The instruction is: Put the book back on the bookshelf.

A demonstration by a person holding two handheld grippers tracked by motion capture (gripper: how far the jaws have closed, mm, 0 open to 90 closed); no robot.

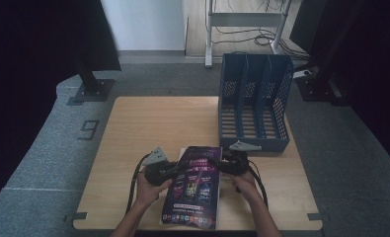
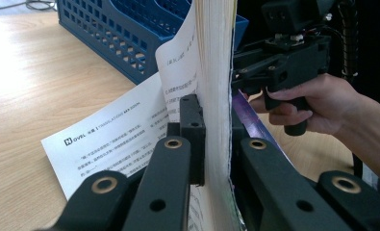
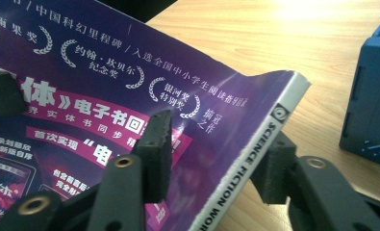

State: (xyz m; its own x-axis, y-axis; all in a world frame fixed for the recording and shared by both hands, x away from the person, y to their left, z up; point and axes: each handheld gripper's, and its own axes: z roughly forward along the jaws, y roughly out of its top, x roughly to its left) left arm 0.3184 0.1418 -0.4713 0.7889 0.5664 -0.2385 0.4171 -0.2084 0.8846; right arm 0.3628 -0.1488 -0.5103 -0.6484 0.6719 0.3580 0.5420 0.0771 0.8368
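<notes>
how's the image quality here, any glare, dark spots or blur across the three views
High view: dim overall, black at both sides, the book cover murky. Left gripper view: window glare washes out the table at upper left; the page block close to the lens is soft. Right gripper view: a bright patch on the table along the top edge, the cover's print sharp, the near gripper pads slightly soft.

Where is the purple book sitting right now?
In the high view the purple book is at the table's near edge, between the left gripper and right gripper, just in front of the blue file rack.
</notes>
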